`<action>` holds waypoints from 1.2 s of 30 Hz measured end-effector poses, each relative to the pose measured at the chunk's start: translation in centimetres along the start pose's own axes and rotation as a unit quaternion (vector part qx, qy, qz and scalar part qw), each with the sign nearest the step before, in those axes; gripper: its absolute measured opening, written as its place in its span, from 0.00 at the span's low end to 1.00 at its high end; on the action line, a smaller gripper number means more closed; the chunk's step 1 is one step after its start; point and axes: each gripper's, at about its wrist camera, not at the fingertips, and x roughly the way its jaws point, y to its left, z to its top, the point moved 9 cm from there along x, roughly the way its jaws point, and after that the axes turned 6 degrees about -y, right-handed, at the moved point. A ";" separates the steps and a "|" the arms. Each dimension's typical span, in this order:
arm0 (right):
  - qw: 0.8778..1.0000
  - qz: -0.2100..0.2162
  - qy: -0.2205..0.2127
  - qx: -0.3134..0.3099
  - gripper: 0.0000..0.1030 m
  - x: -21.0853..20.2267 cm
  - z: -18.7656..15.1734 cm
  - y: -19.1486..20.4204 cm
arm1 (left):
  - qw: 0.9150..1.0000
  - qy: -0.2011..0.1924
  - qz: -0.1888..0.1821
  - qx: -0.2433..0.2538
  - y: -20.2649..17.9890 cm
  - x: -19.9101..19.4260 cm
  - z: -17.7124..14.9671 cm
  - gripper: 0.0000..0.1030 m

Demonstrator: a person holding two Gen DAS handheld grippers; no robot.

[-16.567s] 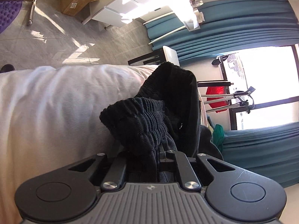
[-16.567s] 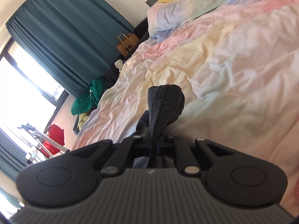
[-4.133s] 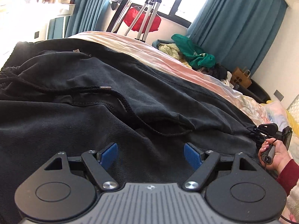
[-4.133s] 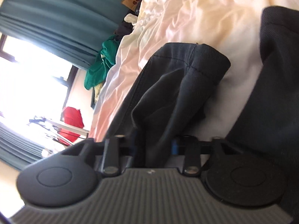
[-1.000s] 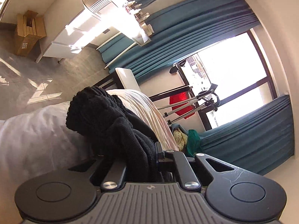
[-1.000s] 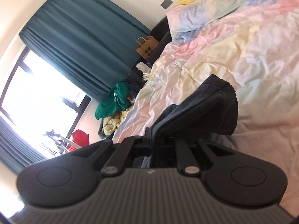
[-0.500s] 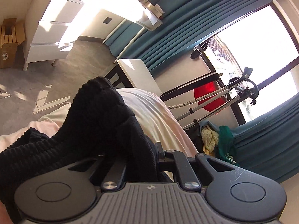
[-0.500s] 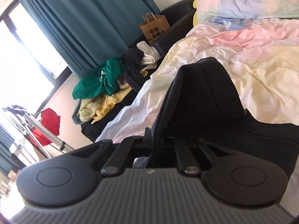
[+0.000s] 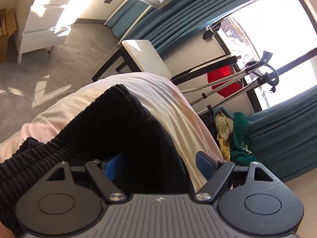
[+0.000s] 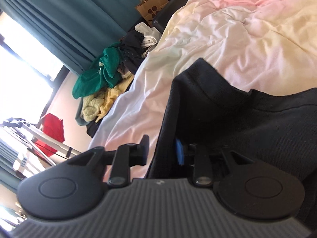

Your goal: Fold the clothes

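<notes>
You have two tools, the left tool (image 9: 159, 163) and the right tool (image 10: 162, 151), one black garment (image 9: 122, 130) on one bed (image 10: 227, 45), one paper bag (image 10: 151, 8) at twelve o'clock, and one clothes pile (image 10: 111, 75) at ten o'clock.

Readable text: none in either view.

Green garment (image 9: 242, 138) in the pile by the curtain, left wrist view: pale lettering near its lower edge, too small and creased to read. Same green garment in the right wrist view (image 10: 103, 69): pale stripe or print, illegible.

Brown paper bag (image 10: 151, 7) against the curtain: a cluster of dark round dots printed on its face, no words made out.

Left gripper (image 9: 158, 164) body: small diamond-shaped mark at centre of the ribbed grey housing, no letters. Right gripper (image 10: 161, 150) body: similar tiny mark, blurred.
</notes>
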 end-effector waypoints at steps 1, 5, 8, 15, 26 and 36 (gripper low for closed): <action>1.000 0.012 -0.005 0.002 0.60 -1.5 0.4 0.1 | 1.000 0.001 -0.011 0.007 -0.2 -1.6 -0.6 0.82; 0.999 0.042 -0.014 0.011 0.76 -7.4 1.3 -0.5 | 0.998 0.007 -0.057 0.035 -1.2 -8.2 -3.2 0.99; 0.999 0.045 -0.001 0.023 0.76 -11.4 0.5 -2.3 | 0.997 0.019 -0.075 0.027 -0.5 -12.6 -6.1 1.00; 0.993 0.015 0.072 0.090 0.86 -15.6 -6.8 -8.9 | 0.991 0.033 -0.040 -0.120 7.5 -16.8 -13.4 1.00; 0.987 0.021 0.029 0.154 0.86 -8.4 -7.3 -8.9 | 0.979 -0.058 0.030 -0.193 12.6 -10.0 -13.3 1.00; 0.998 -0.029 -0.013 0.062 0.19 -4.3 -4.5 -10.2 | 0.983 -0.084 0.052 -0.153 12.1 -7.8 -8.9 0.42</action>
